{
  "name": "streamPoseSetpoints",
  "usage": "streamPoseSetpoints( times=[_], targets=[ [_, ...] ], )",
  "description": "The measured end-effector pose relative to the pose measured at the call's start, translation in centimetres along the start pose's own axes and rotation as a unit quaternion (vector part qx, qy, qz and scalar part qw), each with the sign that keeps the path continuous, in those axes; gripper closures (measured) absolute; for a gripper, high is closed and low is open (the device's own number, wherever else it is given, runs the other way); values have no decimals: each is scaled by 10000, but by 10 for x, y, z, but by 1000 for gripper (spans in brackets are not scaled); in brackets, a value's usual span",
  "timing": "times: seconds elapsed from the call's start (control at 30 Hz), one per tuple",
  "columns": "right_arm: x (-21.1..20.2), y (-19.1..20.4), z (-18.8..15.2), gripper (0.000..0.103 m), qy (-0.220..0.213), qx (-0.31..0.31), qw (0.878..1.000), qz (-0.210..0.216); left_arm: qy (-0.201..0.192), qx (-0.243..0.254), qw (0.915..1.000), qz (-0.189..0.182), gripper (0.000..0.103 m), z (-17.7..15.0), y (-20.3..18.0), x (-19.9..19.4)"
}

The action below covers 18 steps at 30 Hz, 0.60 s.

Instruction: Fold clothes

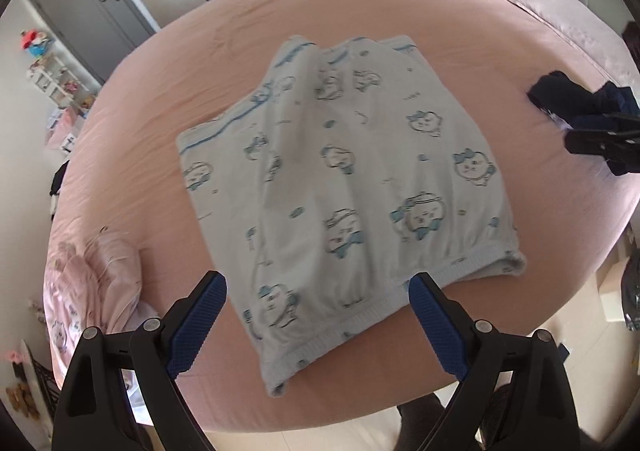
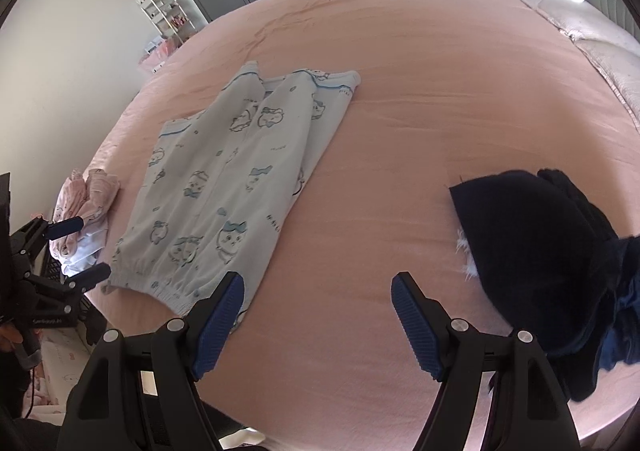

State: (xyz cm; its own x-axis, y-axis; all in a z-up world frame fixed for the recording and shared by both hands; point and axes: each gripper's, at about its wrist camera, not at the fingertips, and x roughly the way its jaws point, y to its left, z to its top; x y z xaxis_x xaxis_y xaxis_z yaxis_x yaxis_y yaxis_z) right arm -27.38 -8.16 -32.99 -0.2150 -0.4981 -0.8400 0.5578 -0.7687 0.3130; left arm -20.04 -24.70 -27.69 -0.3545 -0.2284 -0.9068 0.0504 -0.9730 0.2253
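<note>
Both tools empty and spread wide. Left tool [image 1: 318, 293] hovers over the near waistband of the shorts [image 1: 344, 179]; right tool [image 2: 318, 295] hangs over bare bed [image 2: 420, 99] between the shorts and the dark clothes [image 2: 536, 251]. The shorts lie flat near the middle of the pink sheet, waistband toward me, leg hems at the far end. They look already doubled over lengthwise, though I can't confirm the layers from here. Fabric: thin, soft, pale blue knit with printed cartoon faces, darker blue piping at the far hems, a gathered ribbed elastic band at the near edge. A long ridge runs down the left half, and the far hems are rumpled and don't line up. Risks as I judge them: pinching only the top layer at the waistband would peel the fold open; dragging limp knit across the sheet could bunch it and carry that ridge into the next fold; the elastic corner is thick and springy, so a shallow grip may slip. The sheet is soft and wrinkled too, so a low approach could catch it along with the shorts. The dark clothes sit in a thick heap at the right edge, close beside my right tool's outer finger; a careless swing could snag them. Crumpled pink clothes [image 1: 92, 283] lie at the near left edge, clear of the shorts.
</note>
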Motion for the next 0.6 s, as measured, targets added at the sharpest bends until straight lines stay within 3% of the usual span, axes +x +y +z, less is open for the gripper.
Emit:
streamPoseSetpoints(
  times=[0.17,0.33,0.47,0.6],
  targets=[
    [14,-5,21,27,165,-200,9997,-12,233,504,9984,138,10,25,-34,-5],
    [29,-8,45,27,351,-297,9989,59,686,548,9951,447,10,43,-57,-1],
    [40,-7,62,27,481,-387,9980,99,1190,378,9914,390,10,50,-76,9],
    [49,5,71,27,610,-658,9959,96,1538,568,9862,220,10,50,-105,19]
  ],
)
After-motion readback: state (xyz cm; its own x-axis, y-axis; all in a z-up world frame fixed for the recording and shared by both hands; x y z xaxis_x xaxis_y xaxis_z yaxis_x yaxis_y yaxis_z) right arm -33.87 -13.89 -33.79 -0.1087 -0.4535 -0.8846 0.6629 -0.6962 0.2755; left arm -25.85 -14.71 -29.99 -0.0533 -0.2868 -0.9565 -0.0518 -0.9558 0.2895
